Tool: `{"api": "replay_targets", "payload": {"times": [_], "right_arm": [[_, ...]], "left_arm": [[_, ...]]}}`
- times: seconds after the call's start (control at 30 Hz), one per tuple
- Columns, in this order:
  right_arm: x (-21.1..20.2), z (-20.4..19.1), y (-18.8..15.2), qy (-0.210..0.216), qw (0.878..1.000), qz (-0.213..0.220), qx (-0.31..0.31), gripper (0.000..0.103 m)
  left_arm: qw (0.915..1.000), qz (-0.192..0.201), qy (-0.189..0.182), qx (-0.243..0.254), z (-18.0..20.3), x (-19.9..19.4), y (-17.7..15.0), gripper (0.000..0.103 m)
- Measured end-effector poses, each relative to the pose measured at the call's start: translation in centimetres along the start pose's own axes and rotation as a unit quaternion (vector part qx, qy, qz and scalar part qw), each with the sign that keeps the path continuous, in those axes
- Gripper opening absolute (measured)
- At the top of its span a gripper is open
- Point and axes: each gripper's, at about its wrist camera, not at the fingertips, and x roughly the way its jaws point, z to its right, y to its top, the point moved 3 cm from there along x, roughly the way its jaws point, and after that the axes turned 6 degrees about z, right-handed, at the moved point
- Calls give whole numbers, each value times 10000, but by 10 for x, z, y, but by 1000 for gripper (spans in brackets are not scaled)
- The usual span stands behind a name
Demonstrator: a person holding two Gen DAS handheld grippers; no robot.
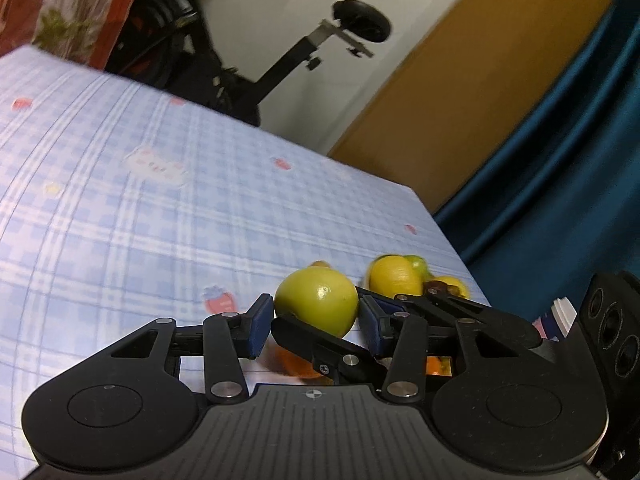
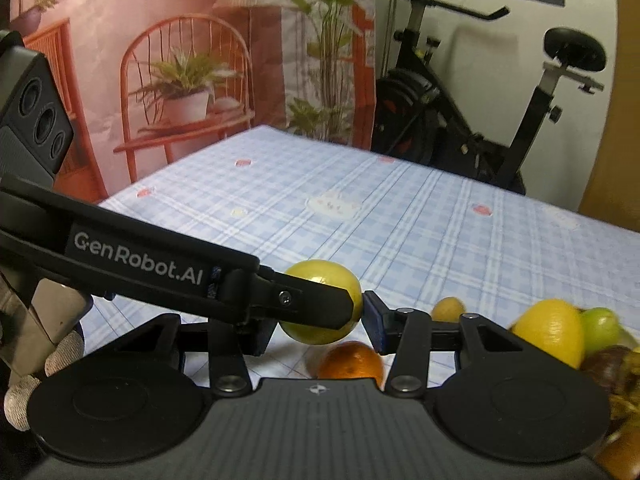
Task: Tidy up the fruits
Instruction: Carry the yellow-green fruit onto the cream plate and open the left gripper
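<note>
A yellow-green round fruit [image 1: 318,304] sits between the fingers of both grippers, lifted above the table; it also shows in the right wrist view [image 2: 320,280]. My left gripper [image 1: 316,320] has its blue pads beside the fruit with small gaps. My right gripper [image 2: 320,316] closes its pads on the fruit; one of its black fingers [image 1: 316,340] crosses under the fruit in the left wrist view. The left gripper's body [image 2: 160,268] crosses in front in the right wrist view. An orange [image 2: 352,362] lies on the blue checked tablecloth [image 2: 400,220] below.
A lemon [image 2: 550,336], a green fruit [image 2: 600,330], a dark brown fruit [image 2: 608,364] and a small yellow fruit [image 2: 448,309] cluster at the table's right. An exercise bike [image 2: 480,112] stands behind the table. A blue curtain [image 1: 560,160] hangs right.
</note>
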Motion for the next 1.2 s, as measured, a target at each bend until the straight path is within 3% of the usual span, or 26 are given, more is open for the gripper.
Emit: {"api": "replay_targets", "payload": {"times": [0.27,0.6,0.93,1.2], "right_arm": [[-48,26,-5,-211,9984,428,304,48],[-100,86,-33,-630,9881,814,1140,48],[-111,115,-56,-894,9822,787,1452,48],[-112,111,-59,-1027,9846,858,1128,48]], "left_arm": [[9974,-220,-75,678,63,13,-1,49],[9851,-728,-131,1554,131,59,-16,50],[9791,-1105,57,1707,147,89,-35,51],[9798,-1081,102,1680,151,92,-37,51]]}}
